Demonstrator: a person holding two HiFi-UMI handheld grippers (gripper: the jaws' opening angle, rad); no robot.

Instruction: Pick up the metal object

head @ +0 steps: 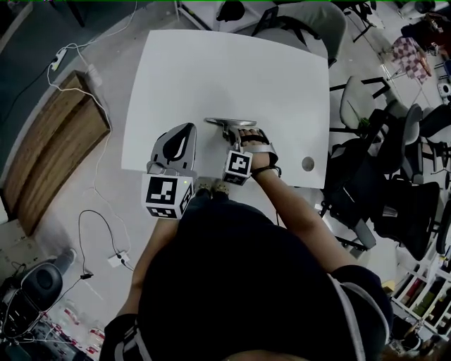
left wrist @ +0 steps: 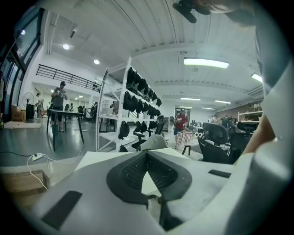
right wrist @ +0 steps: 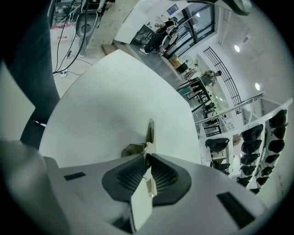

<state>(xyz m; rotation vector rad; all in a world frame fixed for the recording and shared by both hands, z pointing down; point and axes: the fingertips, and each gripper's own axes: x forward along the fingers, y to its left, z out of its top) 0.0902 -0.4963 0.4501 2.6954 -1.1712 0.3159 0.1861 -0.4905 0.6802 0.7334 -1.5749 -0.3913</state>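
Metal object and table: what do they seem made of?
Metal object: thin flat strip, grey, glinting along its edge, likely sheet metal; right hand-held gripper clamps it. Table: smooth matte white, perhaps laminate.

On table (head: 211,70), metal object (head: 224,121) in right tool (head: 231,131); left tool (head: 184,131) just left.

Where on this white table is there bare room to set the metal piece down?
The far half of the table is bare, from the metal object out to the edge by the grey chair. A smaller free patch lies between the right gripper and the round hole. Crowded: the near edge, around the left gripper too.
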